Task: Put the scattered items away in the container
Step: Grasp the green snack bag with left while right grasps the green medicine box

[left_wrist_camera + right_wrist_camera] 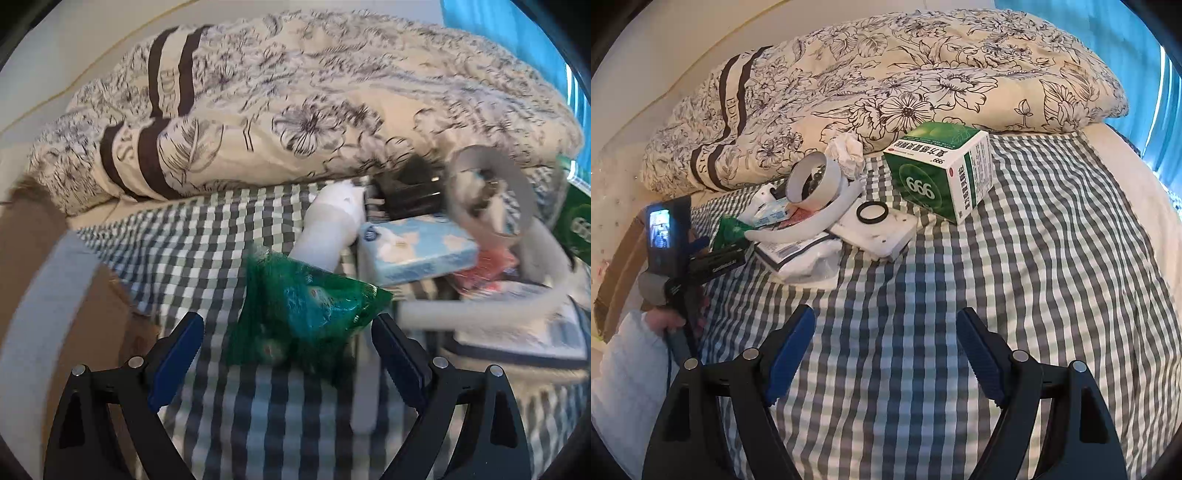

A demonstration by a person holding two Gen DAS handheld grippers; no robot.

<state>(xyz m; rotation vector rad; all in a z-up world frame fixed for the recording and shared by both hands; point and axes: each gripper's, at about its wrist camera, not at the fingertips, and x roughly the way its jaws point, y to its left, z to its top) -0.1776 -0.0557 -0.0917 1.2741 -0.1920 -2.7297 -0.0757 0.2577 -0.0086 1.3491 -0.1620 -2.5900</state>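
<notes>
In the left wrist view my left gripper [291, 350] is open. A crumpled green packet [306, 310] lies on the checked sheet just ahead of and between its blue fingers, blurred. Behind it are a white bottle [328, 225], a blue tissue pack [417, 247], a black charger [406, 188], a tape roll [487, 192] and a red packet [487, 266]. My right gripper [886, 354] is open over bare sheet with nothing between its fingers. Ahead of it are a green-and-white medicine box [942, 173], a white flat box [886, 240] with a black ring [872, 213], and the green packet [729, 229].
A flowered duvet [886, 85] is heaped along the back of the bed. A brown cardboard box [620, 266] stands off the bed's left edge. A hand [661, 321] holds the left gripper's handle there. Crumpled tissue [846, 149], a white curved band [812, 229] and a plastic bag [812, 266] lie in the pile.
</notes>
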